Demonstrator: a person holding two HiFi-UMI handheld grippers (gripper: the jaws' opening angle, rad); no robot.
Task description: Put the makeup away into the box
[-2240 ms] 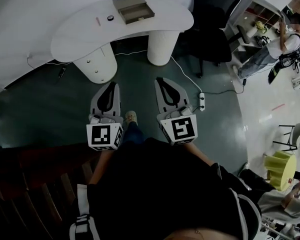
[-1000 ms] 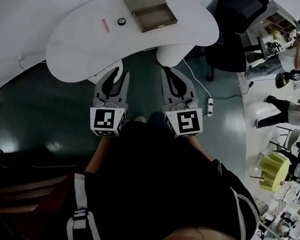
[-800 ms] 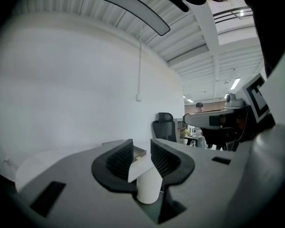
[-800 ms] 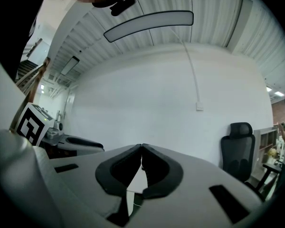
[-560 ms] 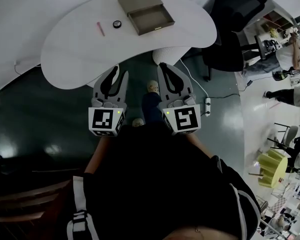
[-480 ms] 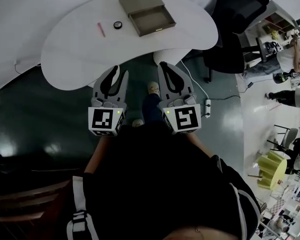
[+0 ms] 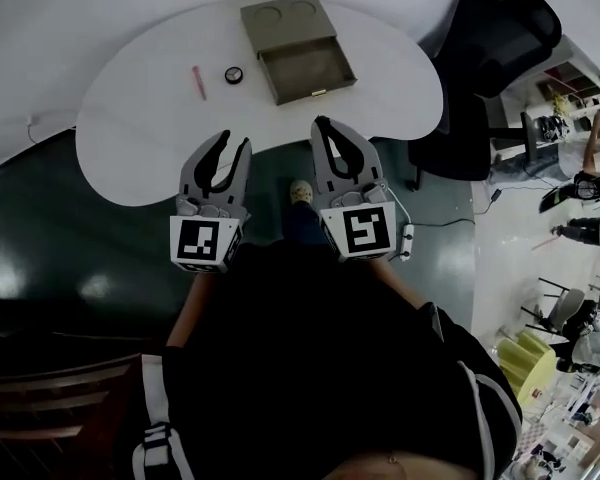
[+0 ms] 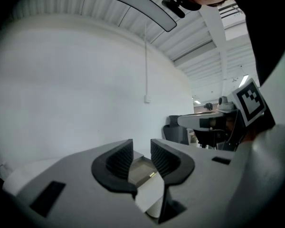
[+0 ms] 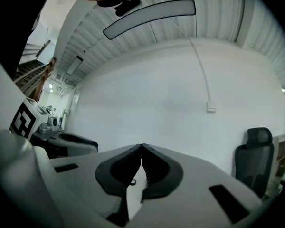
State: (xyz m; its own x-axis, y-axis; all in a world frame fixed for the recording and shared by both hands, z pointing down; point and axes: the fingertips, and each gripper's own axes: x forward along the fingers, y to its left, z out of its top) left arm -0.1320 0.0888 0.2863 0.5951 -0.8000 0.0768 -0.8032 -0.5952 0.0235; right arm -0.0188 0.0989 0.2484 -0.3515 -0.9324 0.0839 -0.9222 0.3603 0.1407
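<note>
Status: task not yet begun, judging by the layout. Nothing has gone into the box.

Items, both loose on the white kidney-shaped counter (image 7: 140, 108):
- slim pink makeup stick (image 7: 197, 81), lying towards the far edge, left of the box and well apart from it;
- small round black compact (image 7: 233, 74), just beside the stick on its right, between stick and box, touching neither.

Container: flat grey-brown box (image 7: 283, 15) at the far edge of the counter, right of centre. Its top has two round recesses. Its shallow drawer (image 7: 308, 68) is pulled out towards the near edge, with a small brass-coloured knob on its front. The drawer floor looks bare, and I see nothing in the recesses either.

Tools:
- left tool (image 7: 233, 143): jaws spread partway with nothing between them. The left gripper view looks through the gap at the open drawer, a good way ahead.
- right tool (image 7: 322, 125): jaw tips pressed together on nothing.
Both are held level at the counter's near edge and carry nothing.

Remaining, by my estimate: everything. Pick up the stick, pick up the compact, place each in the drawer, then probably push the drawer shut.
</note>
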